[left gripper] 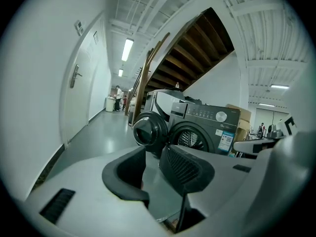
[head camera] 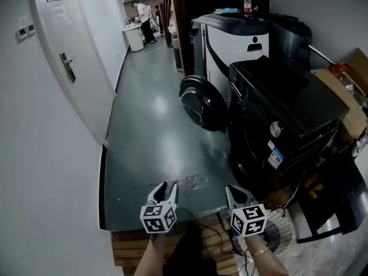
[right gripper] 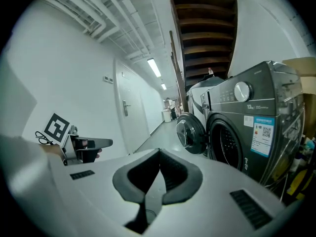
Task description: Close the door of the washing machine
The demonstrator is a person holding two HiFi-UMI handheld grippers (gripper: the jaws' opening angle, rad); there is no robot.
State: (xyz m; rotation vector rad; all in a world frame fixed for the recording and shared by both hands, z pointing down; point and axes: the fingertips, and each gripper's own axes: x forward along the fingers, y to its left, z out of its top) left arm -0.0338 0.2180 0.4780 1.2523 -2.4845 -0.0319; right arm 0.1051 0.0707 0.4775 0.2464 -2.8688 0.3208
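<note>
Task not yet begun; door (head camera: 198, 102) of washing machine (head camera: 282, 114) seen swung wide open over floor, untouched. Left gripper (head camera: 167, 190) held partly open, nothing between jaws; right gripper (head camera: 237, 193) closed tight, empty; both well apart from door. Approach and push judged outstanding.

There are two grippers at the bottom of the head view: the left gripper (head camera: 168, 187) and the right gripper (head camera: 234, 190). One dark washing machine (head camera: 287, 114) stands right of centre, with one round door (head camera: 198, 103). Behind it is one white appliance (head camera: 236, 42) carrying one bottle (head camera: 248, 3). One room door (head camera: 69, 56) is at upper left. One person (head camera: 142, 16) is at top centre.
</note>
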